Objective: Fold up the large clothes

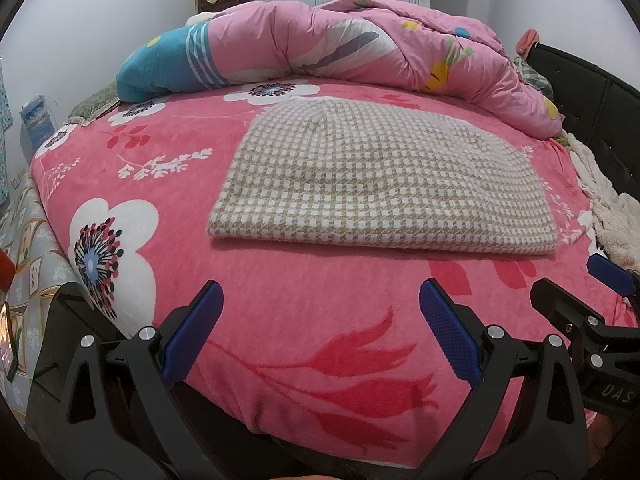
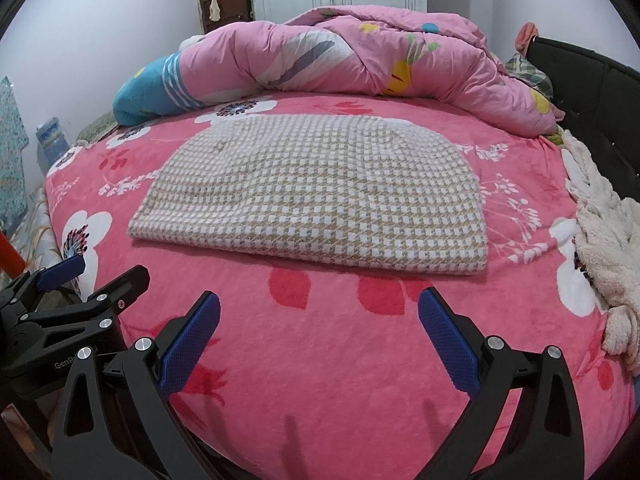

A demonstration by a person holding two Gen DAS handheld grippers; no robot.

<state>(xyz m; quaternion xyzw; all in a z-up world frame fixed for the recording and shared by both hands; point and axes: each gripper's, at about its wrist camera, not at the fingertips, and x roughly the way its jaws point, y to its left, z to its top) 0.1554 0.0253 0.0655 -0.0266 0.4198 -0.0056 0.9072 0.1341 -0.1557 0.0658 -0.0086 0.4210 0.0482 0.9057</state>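
A beige-and-white houndstooth garment (image 1: 376, 184) (image 2: 316, 196) lies folded into a flat rectangle on the pink floral bed cover (image 1: 304, 312) (image 2: 320, 344). My left gripper (image 1: 320, 304) stands open over the cover, short of the garment's near edge, with nothing between its blue pads. My right gripper (image 2: 319, 308) is likewise open and empty, also just in front of the folded edge. Each gripper shows at the side of the other's view: the right gripper (image 1: 576, 284) and the left gripper (image 2: 100, 272).
A bunched pink quilt (image 1: 360, 44) (image 2: 360, 60) with a blue section lies across the far side of the bed. A cream fluffy blanket (image 2: 604, 240) sits at the right edge beside the black headboard (image 2: 592, 92). White walls and a door stand behind.
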